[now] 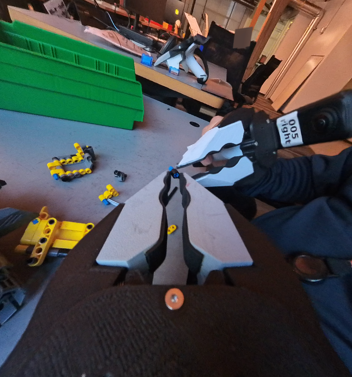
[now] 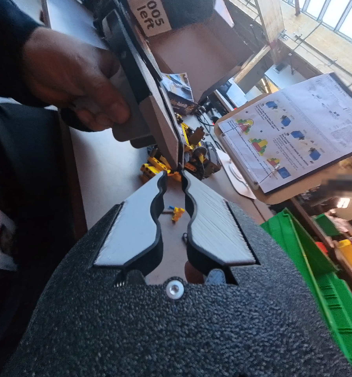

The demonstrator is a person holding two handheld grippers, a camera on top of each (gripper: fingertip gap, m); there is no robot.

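While my left gripper (image 1: 174, 175) pinches a black-and-blue pin (image 1: 174, 173) at its tips, my right gripper (image 2: 174, 175), tips parted, sits just beside it above the table (image 1: 38, 132).

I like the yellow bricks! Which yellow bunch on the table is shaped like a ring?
The yellow and grey frame nearest the green bin. Its beams close around a hole; the small yellow cluster and big yellow block don't.
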